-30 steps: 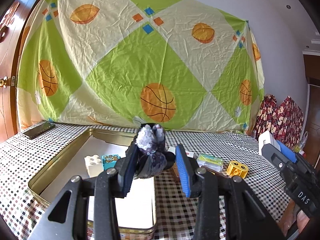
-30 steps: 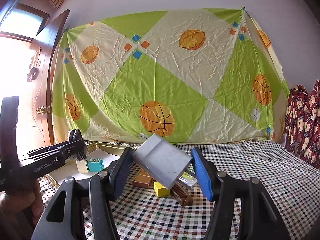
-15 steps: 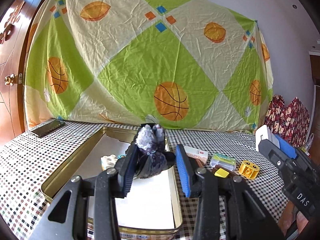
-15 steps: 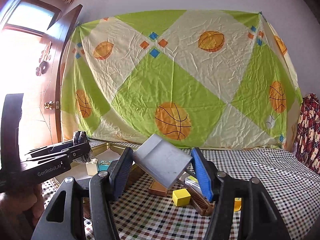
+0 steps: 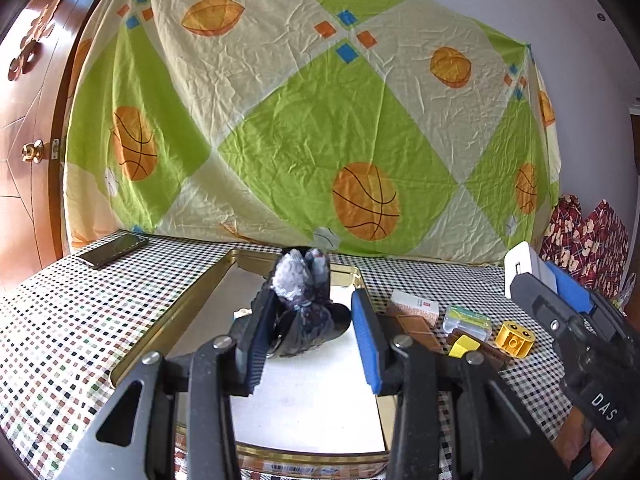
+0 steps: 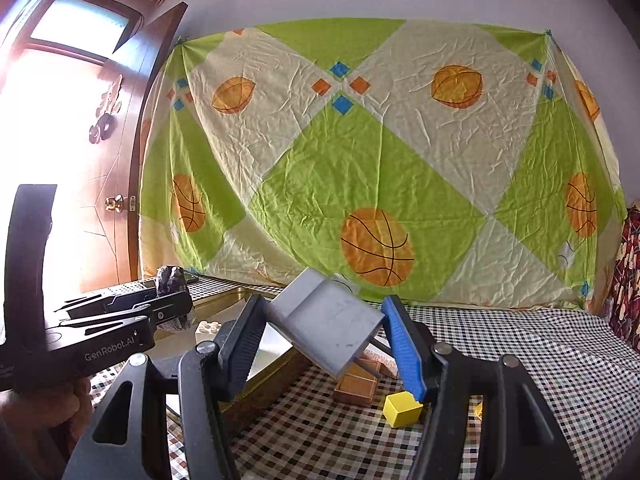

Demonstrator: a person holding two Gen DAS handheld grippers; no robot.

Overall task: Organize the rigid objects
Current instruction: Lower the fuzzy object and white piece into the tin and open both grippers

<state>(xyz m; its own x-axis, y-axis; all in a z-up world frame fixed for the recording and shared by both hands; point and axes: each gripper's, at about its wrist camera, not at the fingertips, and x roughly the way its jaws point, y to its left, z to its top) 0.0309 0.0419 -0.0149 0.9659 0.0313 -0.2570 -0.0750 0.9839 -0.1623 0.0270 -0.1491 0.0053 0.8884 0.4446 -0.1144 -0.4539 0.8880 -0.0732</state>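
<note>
tray (image 5: 192, 312) floor bare near side | blocks seemingly far corner; clutter (image 5: 460, 328) crowds tray's right

Left gripper (image 5: 312, 344): black plastic frame with triangular cutouts, silver screws at the pivots, ribbed fingers (image 5: 370, 344), right pad blue, left one looks dark from this angle; side-on it shows white "GenRobot.AI" lettering on a black body. Right gripper (image 6: 320, 344): same black frame, silver screws, one blue ribbed pad and one dark, with white "DAS" on its body in the left wrist view. Bare skin of a hand (image 6: 44, 400) shows under the left body, probably the fingers; too blurred for more.
</note>
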